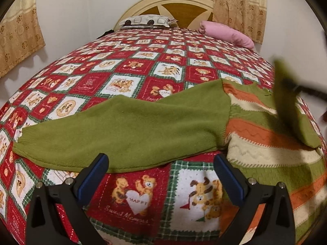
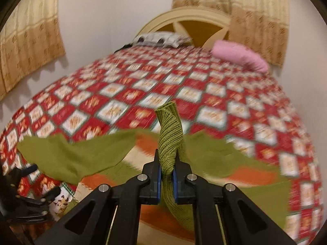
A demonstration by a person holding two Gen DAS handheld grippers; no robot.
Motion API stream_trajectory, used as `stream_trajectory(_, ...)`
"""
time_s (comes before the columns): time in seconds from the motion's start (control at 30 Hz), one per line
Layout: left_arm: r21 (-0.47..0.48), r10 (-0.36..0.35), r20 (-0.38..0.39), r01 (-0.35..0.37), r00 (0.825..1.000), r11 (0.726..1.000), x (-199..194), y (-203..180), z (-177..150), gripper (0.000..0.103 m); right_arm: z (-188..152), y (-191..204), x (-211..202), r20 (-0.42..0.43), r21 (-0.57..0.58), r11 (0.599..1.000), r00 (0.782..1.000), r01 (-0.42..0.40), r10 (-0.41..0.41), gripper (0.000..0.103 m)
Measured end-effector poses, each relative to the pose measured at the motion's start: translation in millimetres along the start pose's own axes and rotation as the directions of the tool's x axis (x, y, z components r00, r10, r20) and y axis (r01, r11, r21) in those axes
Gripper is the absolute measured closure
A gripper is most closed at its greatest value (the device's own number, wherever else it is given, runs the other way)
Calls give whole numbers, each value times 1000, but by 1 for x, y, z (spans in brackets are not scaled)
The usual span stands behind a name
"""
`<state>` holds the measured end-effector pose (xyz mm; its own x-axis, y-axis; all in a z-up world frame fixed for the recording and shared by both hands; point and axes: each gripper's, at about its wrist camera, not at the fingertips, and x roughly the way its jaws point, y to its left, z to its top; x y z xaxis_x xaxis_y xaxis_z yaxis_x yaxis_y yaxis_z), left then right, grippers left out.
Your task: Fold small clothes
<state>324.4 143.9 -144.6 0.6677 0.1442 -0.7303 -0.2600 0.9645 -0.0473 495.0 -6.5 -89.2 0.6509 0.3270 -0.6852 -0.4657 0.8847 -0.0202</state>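
Note:
A small knitted sweater point(image 1: 265, 134) with orange, cream and green stripes lies on the bed. Its plain green left sleeve point(image 1: 126, 134) stretches flat to the left. My left gripper point(image 1: 161, 163) stands open just in front of that sleeve's lower edge, nothing between its fingers. My right gripper point(image 2: 167, 169) is shut on the ribbed green cuff point(image 2: 168, 134) of the other sleeve, lifted above the sweater's body point(image 2: 143, 143). In the left wrist view that raised sleeve point(image 1: 286, 94) shows as a green blur at the right, with the right gripper behind it.
The bed carries a red, white and green teddy-bear quilt point(image 1: 130, 65). A patterned pillow point(image 1: 147, 21) and a pink pillow point(image 1: 226, 33) lie by the headboard point(image 1: 179, 6). Beige curtains point(image 1: 239, 4) hang on the walls. The left gripper point(image 2: 26, 185) shows at the lower left of the right wrist view.

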Motion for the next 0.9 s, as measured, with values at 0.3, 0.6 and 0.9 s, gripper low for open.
stream_trajectory(0.3,86,-96,46,91,994,992,-27,-12,12,0,-47,1,10,-92,30,992,988,-124,127,34)
stream_trajectory(0.6,129,-283,-8,282,959,951,-15,-78,44,5,-104,-88,-71,-116,116,993,993,26,-13,34)
stream_trajectory(0.9,113,-281,-177,303,943,946,51,-135,46,59,-178,-105,-110,-124,103,992,990,77,-64,34)
